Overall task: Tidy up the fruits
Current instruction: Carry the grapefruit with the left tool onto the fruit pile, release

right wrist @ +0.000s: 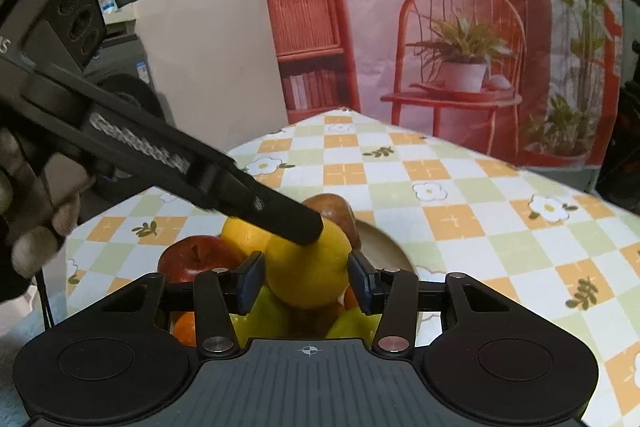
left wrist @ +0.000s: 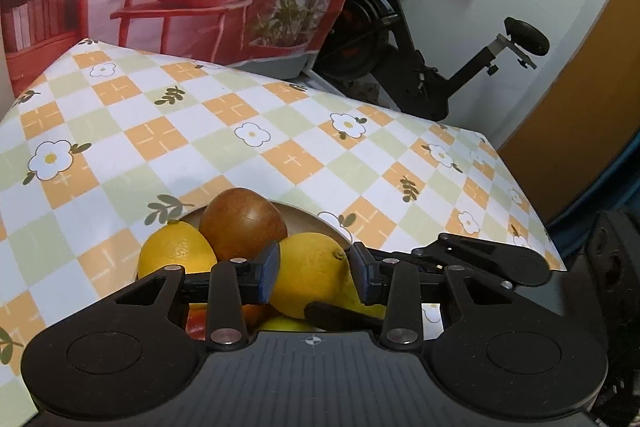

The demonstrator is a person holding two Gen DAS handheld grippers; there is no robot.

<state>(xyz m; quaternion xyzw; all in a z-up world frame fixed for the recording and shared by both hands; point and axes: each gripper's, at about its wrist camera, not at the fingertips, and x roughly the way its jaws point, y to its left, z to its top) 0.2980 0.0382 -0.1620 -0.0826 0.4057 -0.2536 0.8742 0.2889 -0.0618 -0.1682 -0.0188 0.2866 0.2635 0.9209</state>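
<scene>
- My left tongs (left wrist: pixel 314 273) and right tongs (right wrist: pixel 306 281) both gripped one lemon (right wrist: pixel 308 267).
- Lemon sat atop the fruit pile in the bowl (left wrist: pixel 304 219), brown fruit (left wrist: pixel 244 225) at its 11 o'clock.

- Right gripper (right wrist: pixel 306 277) with blue pads either side of a yellow lemon (right wrist: pixel 308 267), seemingly clamping it.
- Left gripper (right wrist: pixel 296 223) touching that lemon's top from the upper left.
- Red apple (right wrist: pixel 192 259) left of the lemon; brown fruit (right wrist: pixel 340 213) behind it.
</scene>
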